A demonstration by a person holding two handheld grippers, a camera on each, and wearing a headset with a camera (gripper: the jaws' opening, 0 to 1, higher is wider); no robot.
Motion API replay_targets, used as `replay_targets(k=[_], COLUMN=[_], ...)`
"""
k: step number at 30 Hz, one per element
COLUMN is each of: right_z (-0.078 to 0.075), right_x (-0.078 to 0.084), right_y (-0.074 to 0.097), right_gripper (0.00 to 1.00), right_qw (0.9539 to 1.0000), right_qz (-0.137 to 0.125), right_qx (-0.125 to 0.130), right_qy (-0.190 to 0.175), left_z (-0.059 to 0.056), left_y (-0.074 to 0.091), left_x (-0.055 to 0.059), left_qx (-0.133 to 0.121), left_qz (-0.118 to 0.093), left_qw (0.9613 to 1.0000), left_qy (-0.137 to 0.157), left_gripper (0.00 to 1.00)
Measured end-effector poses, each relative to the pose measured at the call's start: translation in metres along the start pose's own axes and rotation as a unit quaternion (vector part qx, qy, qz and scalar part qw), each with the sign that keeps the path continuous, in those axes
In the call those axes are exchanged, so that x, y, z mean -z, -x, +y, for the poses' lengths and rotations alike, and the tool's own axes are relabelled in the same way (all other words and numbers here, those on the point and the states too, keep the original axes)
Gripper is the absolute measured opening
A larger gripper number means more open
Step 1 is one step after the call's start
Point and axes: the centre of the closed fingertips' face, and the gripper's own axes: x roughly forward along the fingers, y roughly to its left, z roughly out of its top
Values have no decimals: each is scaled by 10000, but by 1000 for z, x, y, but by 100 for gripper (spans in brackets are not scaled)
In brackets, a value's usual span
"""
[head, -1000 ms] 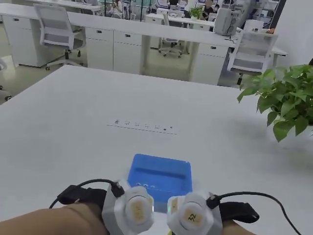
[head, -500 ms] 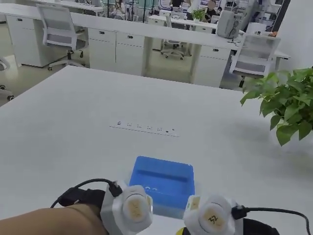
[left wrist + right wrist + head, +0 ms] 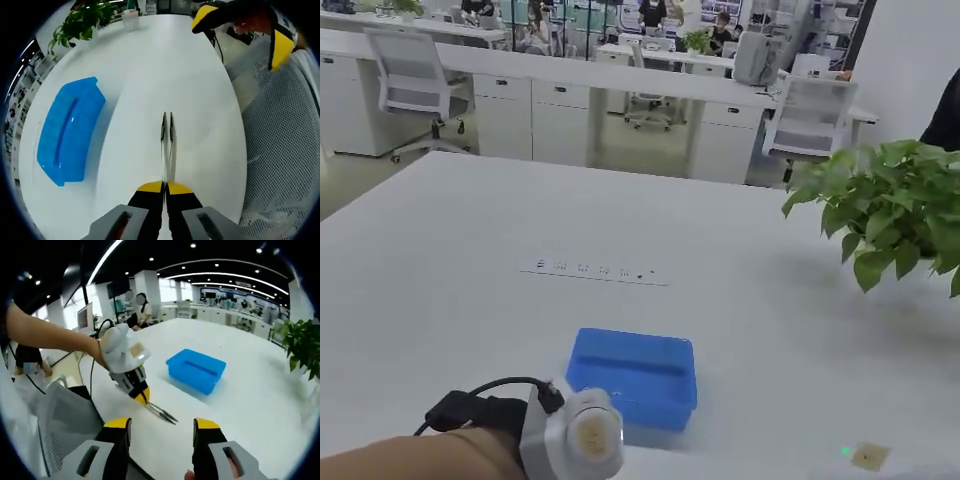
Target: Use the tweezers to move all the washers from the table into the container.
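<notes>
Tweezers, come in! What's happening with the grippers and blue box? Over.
Left gripper shut on thin metal tweezers. Right gripper open, empty. Blue rectangular plastic container nearby, nothing in the way.

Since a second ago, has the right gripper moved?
Yes. The right gripper has drawn off to the right, away from the blue container it sat beside.

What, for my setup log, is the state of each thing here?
left gripper: shut on the tweezers.
tweezers: tips nearly together, gripping nothing.
right gripper: open, empty.
container: upright on the table, open-topped; contents too unclear to tell.
</notes>
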Motion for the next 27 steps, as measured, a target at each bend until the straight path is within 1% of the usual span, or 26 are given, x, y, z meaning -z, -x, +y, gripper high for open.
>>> replay_targets(k=[1, 2, 3, 4, 6, 7, 8, 9, 10, 11, 12, 13, 14, 16, 18, 19, 22, 23, 24, 25, 26, 27], right_z=[-3, -4, -8, -11, -13, -13, -20, -25, -30, -34, -37, -38, -38, -41, -42, -45, -48, -48, -48, -49, -51, -53], right_x=[1, 2, 3, 3, 3, 4, 4, 7, 13, 7, -2, -4, -3, 4, 3, 1, 0, -1, 0, 0, -1, 0], right_y=[4, 6, 10, 13, 16, 17, 17, 17, 17, 21, 27, 30, 30, 27, 29, 32, 33, 33, 33, 33, 35, 35], right_gripper=[52, 52, 52, 52, 52, 52, 52, 53, 54, 56, 55, 53, 52, 53, 55, 55, 60, 61, 62, 64, 65, 66], right_qw=[9999, 9997, 9989, 9977, 9958, 9955, 9937, 9928, 9932, 9911, 9870, 9860, 9861, 9873, 9863, 9847, 9832, 9833, 9833, 9828, 9816, 9808], right_qz=[-15, -29, -103, -285, -499, -569, -698, -712, -509, -668, -983, -997, -974, -808, -859, -945, -982, -1010, -1025, -1044, -1083, -1113], right_qx=[136, 204, 417, 610, 765, 763, 870, 938, 992, 1092, 1226, 1318, 1332, 1333, 1364, 1419, 1488, 1452, 1407, 1413, 1457, 1451], right_qy=[84, 121, 176, 123, 5, 0, -103, -224, -345, -359, -328, -230, -212, -316, -361, -361, -383, -436, -521, -573, -597, -671], left_z=[0, 0, 0, -1, 0, -1, -1, -2, -3, -3, -3, -3, -3, -3, -3, -3, -5, -4, -3, -3, -2, -1], left_y=[0, 0, 0, 0, 0, 0, -1, -1, -1, -1, -1, -1, -1, -1, -1, -1, 0, 1, 1, 1, 1, 2], left_x=[0, 0, 0, 2, 1, 1, 1, 1, 1, 1, 1, 1, 1, 1, 1, 2, 4, 5, 4, 4, 4, 6], left_qx=[-1, 3, 28, 65, 105, 116, 124, 126, 149, 148, 151, 149, 111, 91, 71, 70, 42, -42, -145, -218, -343, -437], left_qz=[24, 39, 88, 204, 370, 453, 550, 589, 644, 670, 702, 720, 756, 790, 818, 828, 815, 754, 629, 476, 273, 185], left_qw=[10000, 10000, 9999, 9995, 9991, 9989, 9984, 9982, 9978, 9976, 9974, 9973, 9971, 9968, 9966, 9965, 9967, 9971, 9976, 9977, 9971, 9960], left_qy=[31, 49, 125, 222, 152, 79, 15, 23, 6, -3, -18, -26, -40, -36, -54, -56, 24, 94, 245, 426, 627, 759], left_gripper=[0, 0, 0, 0, 0, 0, 0, 0, 0, 0, 0, 0, 0, 0, 0, 0, 3, 4, 4, 4, 5, 6])
